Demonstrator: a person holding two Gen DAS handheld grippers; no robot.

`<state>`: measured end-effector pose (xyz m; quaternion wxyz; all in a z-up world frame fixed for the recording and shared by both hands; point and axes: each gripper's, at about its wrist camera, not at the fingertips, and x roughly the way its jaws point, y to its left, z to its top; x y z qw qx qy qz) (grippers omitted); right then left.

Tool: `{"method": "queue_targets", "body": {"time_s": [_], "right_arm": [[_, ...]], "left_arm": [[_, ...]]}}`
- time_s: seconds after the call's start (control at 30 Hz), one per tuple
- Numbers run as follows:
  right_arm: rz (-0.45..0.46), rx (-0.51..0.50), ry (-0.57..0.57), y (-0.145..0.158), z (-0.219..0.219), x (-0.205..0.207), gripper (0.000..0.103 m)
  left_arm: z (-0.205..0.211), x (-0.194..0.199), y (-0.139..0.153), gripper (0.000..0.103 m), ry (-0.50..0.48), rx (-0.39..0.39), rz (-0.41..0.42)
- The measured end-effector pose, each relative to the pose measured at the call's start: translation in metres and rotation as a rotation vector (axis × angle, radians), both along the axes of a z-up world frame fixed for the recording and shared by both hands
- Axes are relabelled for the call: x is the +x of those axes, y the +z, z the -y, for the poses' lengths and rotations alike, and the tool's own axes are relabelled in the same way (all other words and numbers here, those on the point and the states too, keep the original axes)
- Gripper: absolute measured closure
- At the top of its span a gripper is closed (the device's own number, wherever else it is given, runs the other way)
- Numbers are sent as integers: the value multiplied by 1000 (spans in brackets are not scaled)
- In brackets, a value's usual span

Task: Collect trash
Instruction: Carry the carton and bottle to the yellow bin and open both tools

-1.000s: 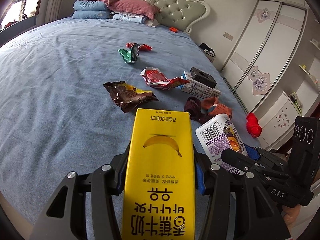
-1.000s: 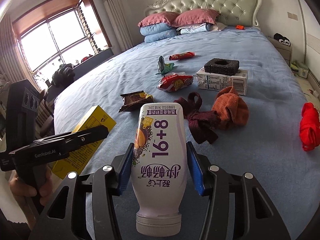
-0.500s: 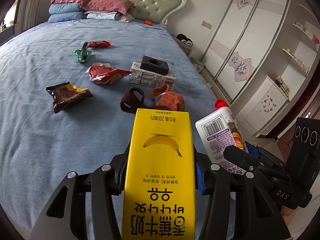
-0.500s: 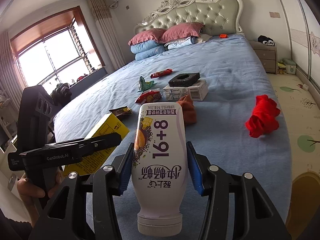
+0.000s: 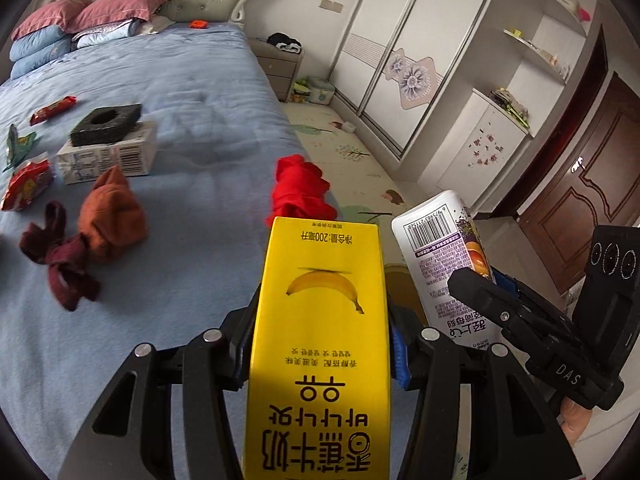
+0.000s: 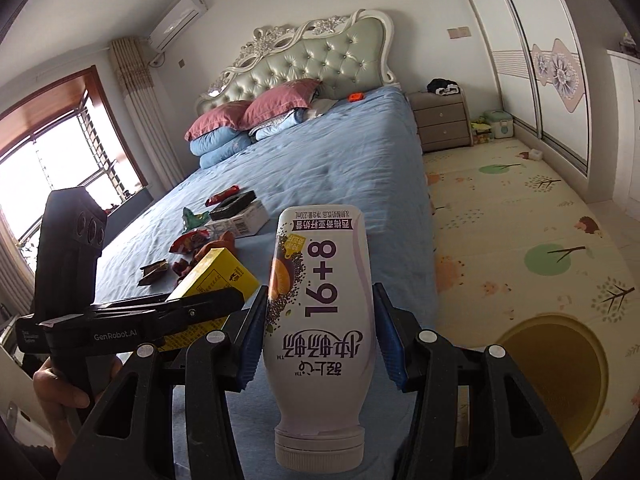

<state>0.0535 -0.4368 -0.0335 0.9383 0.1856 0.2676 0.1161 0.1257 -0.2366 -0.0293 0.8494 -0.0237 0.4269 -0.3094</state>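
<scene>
My left gripper [image 5: 320,344] is shut on a yellow banana-milk carton [image 5: 324,264], which stands upright between the pads. My right gripper [image 6: 320,340] is shut on a white and purple yoghurt bottle [image 6: 320,280], held cap toward the camera. Both hang side by side over the bed's right edge, and each shows in the other's view: the bottle [image 5: 440,248] and the carton [image 6: 216,276]. On the blue bed [image 5: 180,280] lie a white milk carton [image 5: 108,160] under a black foam block [image 5: 106,124], a red snack wrapper [image 5: 28,184], a green wrapper [image 5: 18,144] and a red bar wrapper [image 5: 52,110].
An orange sock [image 5: 112,216], a dark red sock [image 5: 56,256] and a red cloth [image 5: 300,192] lie on the bed. To the right is a patterned floor mat [image 6: 520,240] with a round yellow shape [image 6: 552,376], a nightstand [image 6: 440,124] and wardrobes [image 5: 400,60].
Both views have swung right, from over the middle of the bed to its right edge and the floor. The carton and the bottle stay gripped as before.
</scene>
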Motion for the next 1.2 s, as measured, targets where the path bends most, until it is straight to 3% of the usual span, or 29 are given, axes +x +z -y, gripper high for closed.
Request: {"method": "queue_targets", "body": {"time_s": [0.33,0.6,0.9,0.97,1.0,1.03,1.07,1.2], "right_arm": [[-39,38,-199,-32,101,-28,54],[-115,48,-362,-74,173,-58,54],[-182,65,-432,-118,212,-61,53],[-199,69,-444,-124,218,-59,52],[-202,72,-461,-127,221,-59,47],[-202,79,-478,-129,224,-59,43],[-204,83,-489,-131,227,-60,37],[-219,98,-525,-139,236,-64,37]], "left_arm": [[133,9,-32,51,-201,50,-75],[228,12,-70,51,-345,120,-200],[282,30,-112,51,-388,168,-305],[285,35,-119,41,-396,158,-323],[286,36,-121,22,-390,154,-323],[286,38,-123,17,-384,152,-316],[287,37,-125,17,-384,162,-307],[294,36,-132,15,-389,223,-291]]}}
